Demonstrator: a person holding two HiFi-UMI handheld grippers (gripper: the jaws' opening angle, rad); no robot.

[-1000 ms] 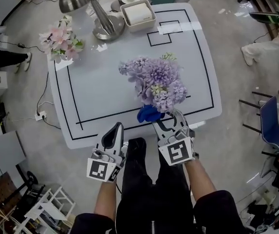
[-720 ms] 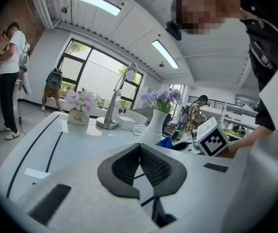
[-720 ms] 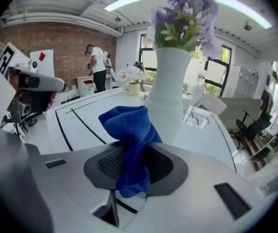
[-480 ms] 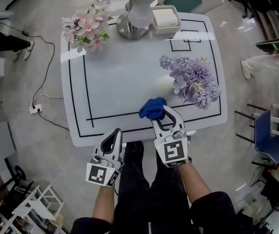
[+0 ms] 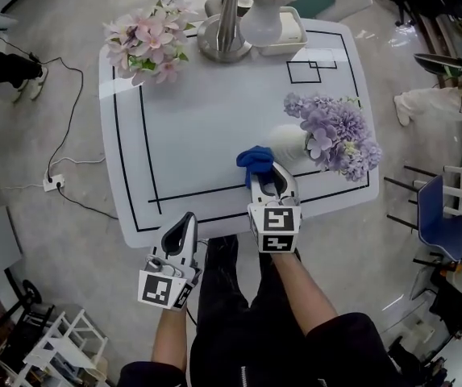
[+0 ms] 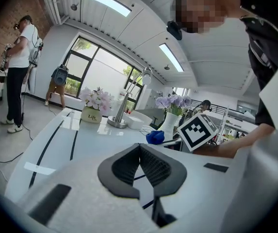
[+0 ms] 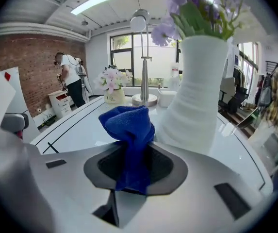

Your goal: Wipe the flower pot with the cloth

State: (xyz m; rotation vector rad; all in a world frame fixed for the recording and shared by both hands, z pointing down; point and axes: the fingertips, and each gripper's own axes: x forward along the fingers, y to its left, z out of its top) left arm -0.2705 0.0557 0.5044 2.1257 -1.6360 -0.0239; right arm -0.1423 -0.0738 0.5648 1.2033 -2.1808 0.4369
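The white ribbed flower pot [image 5: 289, 143] stands near the table's front right and holds purple flowers [image 5: 337, 134]. My right gripper [image 5: 268, 177] is shut on a bunched blue cloth [image 5: 254, 160], which sits just left of the pot's base. In the right gripper view the cloth [image 7: 129, 123] rises between the jaws, close beside the pot [image 7: 197, 93]; whether they touch I cannot tell. My left gripper [image 5: 181, 230] hangs shut and holding nothing at the table's front edge [image 5: 206, 230]. Its view shows the jaws [image 6: 139, 152] pressed together, with the cloth [image 6: 155, 137] and pot [image 6: 169, 123] beyond.
A pot of pink flowers [image 5: 146, 43] stands at the table's far left corner. A metal lamp [image 5: 239, 18] and a white box [image 5: 289, 32] stand at the far edge. A blue chair [image 5: 444, 212] is to the right. Cables and a power strip [image 5: 53, 182] lie on the floor at left.
My right gripper has carried the blue cloth forward and to the right, up beside the pot. The left gripper has stayed at the front edge. My head view has shifted.
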